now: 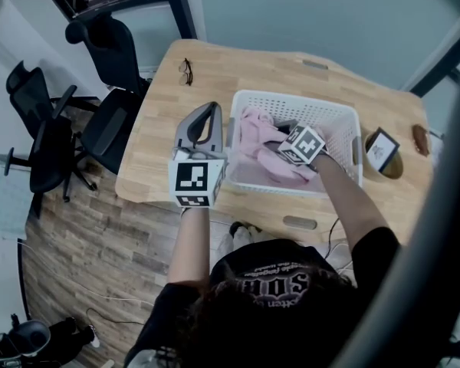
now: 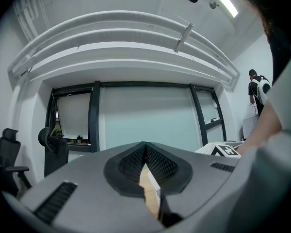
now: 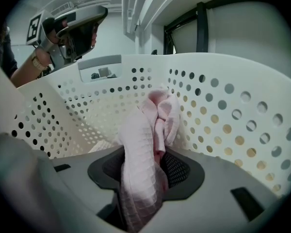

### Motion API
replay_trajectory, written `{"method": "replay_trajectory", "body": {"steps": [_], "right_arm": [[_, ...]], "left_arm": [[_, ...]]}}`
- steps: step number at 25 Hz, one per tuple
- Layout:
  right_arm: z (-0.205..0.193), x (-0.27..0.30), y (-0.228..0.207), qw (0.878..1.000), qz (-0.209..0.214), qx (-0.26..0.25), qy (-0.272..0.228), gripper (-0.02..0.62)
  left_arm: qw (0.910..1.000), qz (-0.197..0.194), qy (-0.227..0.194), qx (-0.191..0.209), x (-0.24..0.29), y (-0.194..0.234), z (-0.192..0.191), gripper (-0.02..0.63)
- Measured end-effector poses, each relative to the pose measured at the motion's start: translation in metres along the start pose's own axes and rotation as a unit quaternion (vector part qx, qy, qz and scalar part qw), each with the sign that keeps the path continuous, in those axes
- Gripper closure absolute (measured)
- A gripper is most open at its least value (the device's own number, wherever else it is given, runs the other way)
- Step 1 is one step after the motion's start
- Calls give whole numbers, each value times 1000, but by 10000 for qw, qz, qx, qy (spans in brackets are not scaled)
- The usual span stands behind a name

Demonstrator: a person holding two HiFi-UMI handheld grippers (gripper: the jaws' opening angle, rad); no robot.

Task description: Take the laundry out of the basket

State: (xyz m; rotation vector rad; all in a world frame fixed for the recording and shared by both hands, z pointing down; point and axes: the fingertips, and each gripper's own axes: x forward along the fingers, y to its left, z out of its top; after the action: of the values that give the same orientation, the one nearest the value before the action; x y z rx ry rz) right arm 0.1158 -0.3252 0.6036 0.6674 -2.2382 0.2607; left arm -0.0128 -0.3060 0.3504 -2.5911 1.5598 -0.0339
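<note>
A white perforated laundry basket (image 1: 291, 96) stands on the wooden table (image 1: 149, 159), with pink laundry (image 1: 264, 159) inside. My right gripper (image 1: 285, 133) reaches down into the basket. In the right gripper view its jaws (image 3: 153, 159) are shut on a fold of pink waffle cloth (image 3: 160, 110), which rises between the pads in front of the basket wall (image 3: 233, 125). My left gripper (image 1: 207, 115) hovers level over the table just left of the basket, outside it. Its jaws (image 2: 145, 147) are shut, with nothing between them.
A pair of glasses (image 1: 185, 71) lies at the table's far left corner. A small black-and-white card (image 1: 382, 148) and a brown object (image 1: 421, 138) sit right of the basket. Two black office chairs (image 1: 111, 90) (image 1: 42, 140) stand on the floor to the left.
</note>
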Motion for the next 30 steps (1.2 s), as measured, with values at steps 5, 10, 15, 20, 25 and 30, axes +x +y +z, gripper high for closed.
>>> {"method": "replay_trajectory", "body": {"steps": [5,10,15,20,25,30], "right_arm": [[9,-10,0,9997,202,-27,-148,451],[13,-19,4,9997,123,-77,-215,457],[18,-31,2,9992,-20,126,-377,463],[27,-44,0,9969,-135,375,-680,472],[42,-58,3,9930,-302,513,-1017,476],[54,-73,4,9883,-311,633,-1355,479]], "left_arm": [[9999,100,12,43,-6,7,2,604],[9997,217,38,64,-14,14,0,604],[9996,266,-22,84,-19,18,5,604],[9995,296,-37,75,-25,16,10,604],[9993,353,-50,101,-32,16,14,604],[9987,466,-140,128,-38,16,21,604]]}}
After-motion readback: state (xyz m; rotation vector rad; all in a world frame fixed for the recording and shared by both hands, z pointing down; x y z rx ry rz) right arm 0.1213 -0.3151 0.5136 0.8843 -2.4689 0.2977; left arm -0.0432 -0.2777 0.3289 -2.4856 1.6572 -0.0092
